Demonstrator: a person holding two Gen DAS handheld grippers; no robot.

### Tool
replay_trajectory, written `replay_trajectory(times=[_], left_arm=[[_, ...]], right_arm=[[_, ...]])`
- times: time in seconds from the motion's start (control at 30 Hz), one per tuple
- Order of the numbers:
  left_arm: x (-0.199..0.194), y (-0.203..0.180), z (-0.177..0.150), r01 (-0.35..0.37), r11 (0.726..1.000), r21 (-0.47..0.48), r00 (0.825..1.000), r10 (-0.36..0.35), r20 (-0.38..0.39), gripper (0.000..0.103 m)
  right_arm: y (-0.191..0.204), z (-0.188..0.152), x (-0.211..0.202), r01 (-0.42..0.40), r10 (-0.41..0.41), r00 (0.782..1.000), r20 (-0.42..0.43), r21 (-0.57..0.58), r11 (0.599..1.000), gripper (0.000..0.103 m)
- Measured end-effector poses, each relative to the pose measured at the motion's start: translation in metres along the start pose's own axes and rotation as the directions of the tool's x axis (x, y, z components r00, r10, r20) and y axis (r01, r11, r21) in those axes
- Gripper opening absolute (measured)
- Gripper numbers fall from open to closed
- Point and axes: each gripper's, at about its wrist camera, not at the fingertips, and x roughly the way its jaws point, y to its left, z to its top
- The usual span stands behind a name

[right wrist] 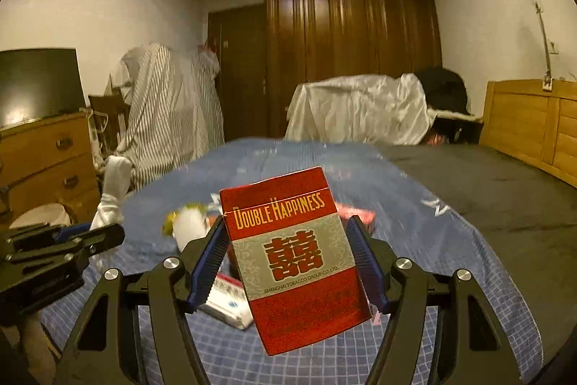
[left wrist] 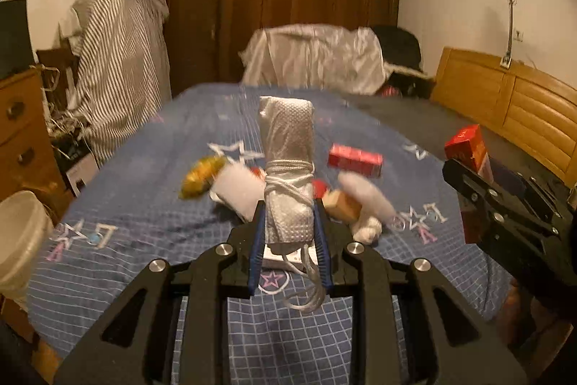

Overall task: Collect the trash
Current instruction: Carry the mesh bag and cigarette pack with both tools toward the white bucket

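Note:
My left gripper [left wrist: 288, 208] is shut on a white rolled bag tied with string [left wrist: 286, 132], which stands upright above the blue bed cover [left wrist: 144, 168]. On the cover behind it lies loose trash: a yellow wrapper [left wrist: 202, 175], a white tissue [left wrist: 238, 186], a red box [left wrist: 355, 159], a small tan box [left wrist: 342, 204] and a crumpled white wad [left wrist: 364, 201]. My right gripper [right wrist: 286, 222] is shut on a red Double Happiness cigarette pack [right wrist: 292, 258], lifted off the bed. A white-and-red pack [right wrist: 227, 302] lies below it. The left gripper [right wrist: 108, 233] shows at the left with the roll [right wrist: 111, 190].
A white bin [left wrist: 18, 233] stands beside the bed at the left, below a wooden dresser [left wrist: 21, 132]. A striped cloth [left wrist: 119, 67] covers something past the dresser. A wooden headboard [left wrist: 523, 110] runs along the right. A white sheet [left wrist: 313, 56] is heaped at the bed's far end.

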Motion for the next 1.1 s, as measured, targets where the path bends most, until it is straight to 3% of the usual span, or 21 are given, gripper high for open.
replay_trajectory(times=[0.17,0.33,0.87,1.1], left_arm=[[-0.030,-0.006,-0.001,-0.046,0.999,0.012,0.994,0.045,0.099,0.023],[-0.048,-0.003,-0.005,-0.074,0.997,0.007,0.984,0.072,0.161,0.024],[-0.061,0.016,-0.004,-0.079,0.996,-0.031,0.980,0.083,0.179,0.024],[-0.071,0.055,0.006,-0.137,0.987,-0.085,0.971,0.151,0.187,0.024]], right_arm=[[0.004,0.014,-0.028,0.042,-0.045,0.994,0.099,0.038,0.998,0.068],[0.011,0.017,-0.047,0.061,-0.067,0.989,0.131,0.046,0.997,0.068],[0.023,0.022,-0.067,0.042,-0.044,0.989,0.139,0.019,0.999,0.068],[0.056,0.037,-0.056,-0.034,0.034,0.992,0.119,-0.007,0.999,0.068]])
